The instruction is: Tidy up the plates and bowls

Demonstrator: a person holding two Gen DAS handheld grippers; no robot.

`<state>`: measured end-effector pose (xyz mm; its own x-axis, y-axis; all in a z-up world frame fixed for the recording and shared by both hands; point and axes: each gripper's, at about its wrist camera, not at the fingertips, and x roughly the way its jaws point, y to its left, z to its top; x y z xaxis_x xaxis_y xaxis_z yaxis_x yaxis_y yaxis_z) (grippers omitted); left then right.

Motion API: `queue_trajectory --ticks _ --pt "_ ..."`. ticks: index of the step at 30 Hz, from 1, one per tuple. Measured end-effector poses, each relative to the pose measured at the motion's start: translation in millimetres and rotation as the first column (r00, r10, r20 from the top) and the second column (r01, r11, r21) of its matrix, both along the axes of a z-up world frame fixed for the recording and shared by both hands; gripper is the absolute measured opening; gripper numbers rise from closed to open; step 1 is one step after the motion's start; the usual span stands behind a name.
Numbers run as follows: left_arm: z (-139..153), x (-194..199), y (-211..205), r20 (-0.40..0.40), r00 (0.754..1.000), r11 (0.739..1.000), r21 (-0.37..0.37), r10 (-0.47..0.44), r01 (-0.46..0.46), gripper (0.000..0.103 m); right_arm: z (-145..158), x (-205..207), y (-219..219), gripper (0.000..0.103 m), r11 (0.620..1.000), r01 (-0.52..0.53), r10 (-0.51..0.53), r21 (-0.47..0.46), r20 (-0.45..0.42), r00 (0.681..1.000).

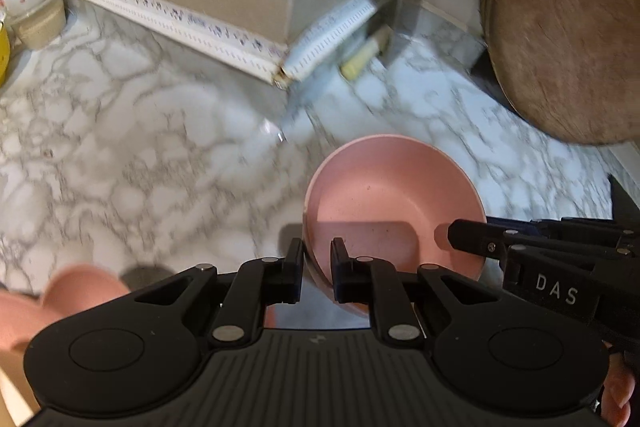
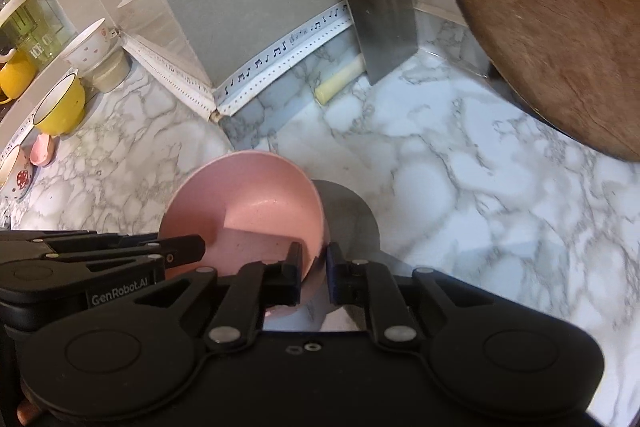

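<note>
Marble-patterned countertop (image 2: 460, 195), grey-veined, with a tiled corner wall behind; round wooden board (image 2: 552, 19) leaning at the upper right of both views.

Item: pink bowl (image 1: 384, 203), lower centre of the left view, centre-left of the right view. It is lifted and tipped, and casts a round shadow on the counter beside it.

Hold: your left gripper (image 1: 316, 271) pinches the near rim, one finger inside and one outside. Your right gripper (image 2: 314, 277) is clamped on the opposite rim the same way. Both tongs grasp the same bowl.

Handling, as judged: matte finish, thin wall, likely plastic or wheat-straw, so light and stiff, not brittle. The rim is the only purchase; grip it squarely, since a smooth curved wall can slide out of flat pads. One gripper would probably carry it.

Other stock: white bowl with red dots (image 2: 90, 47) stacked on a beige cup, yellow cup (image 2: 60, 105), small pink dish (image 2: 42, 149), all at the left edge of the right view. Another pink shape (image 1: 52, 303) sits at the lower left of the left view, too blurred to identify.
</note>
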<state>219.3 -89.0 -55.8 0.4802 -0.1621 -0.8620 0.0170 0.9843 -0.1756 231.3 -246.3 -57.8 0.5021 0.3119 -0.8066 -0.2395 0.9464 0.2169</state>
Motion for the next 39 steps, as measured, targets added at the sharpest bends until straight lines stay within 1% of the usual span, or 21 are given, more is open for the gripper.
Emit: queue_trajectory --ticks 9,15,20,23,28,32,35,39 --pt "-0.8 -39.9 -23.1 -0.016 0.997 0.997 -0.007 -0.082 0.082 0.014 -1.6 -43.4 -23.4 0.011 0.999 0.040 -0.040 -0.012 -0.029 0.999" --pt "0.4 -52.6 -36.7 -0.006 0.990 0.990 -0.010 -0.140 0.140 0.014 -3.7 -62.7 -37.5 0.011 0.996 0.084 -0.084 -0.022 -0.034 0.996" --pt "-3.3 -57.1 -39.0 -0.009 0.987 0.987 -0.010 -0.158 0.158 0.014 -12.3 -69.6 -46.4 0.012 0.990 0.142 -0.142 -0.008 -0.059 0.988" --pt "-3.8 -58.0 -36.2 -0.004 0.986 0.986 -0.014 -0.167 0.167 0.014 -14.3 -72.6 -47.5 0.012 0.988 0.154 -0.153 0.002 -0.074 0.985" --pt "2.2 -61.1 -32.9 0.019 0.981 0.981 -0.024 -0.193 0.193 0.014 -11.0 -76.0 -46.7 0.012 0.986 0.168 -0.168 -0.013 -0.063 0.984" --pt "9.9 -62.8 -27.3 0.036 0.981 0.981 -0.024 -0.192 0.193 0.014 -2.6 -79.4 -44.8 0.013 0.986 0.167 -0.167 -0.022 -0.034 0.985" --pt "17.4 -64.9 -21.1 0.047 0.981 0.981 -0.024 -0.190 0.192 0.014 5.3 -81.4 -40.6 0.015 0.987 0.158 -0.158 -0.038 -0.013 0.987" --pt "30.2 -70.5 -9.6 0.081 0.979 0.981 -0.028 -0.189 0.192 0.015 17.8 -85.9 -31.2 0.017 0.990 0.134 -0.133 -0.045 0.018 0.991"
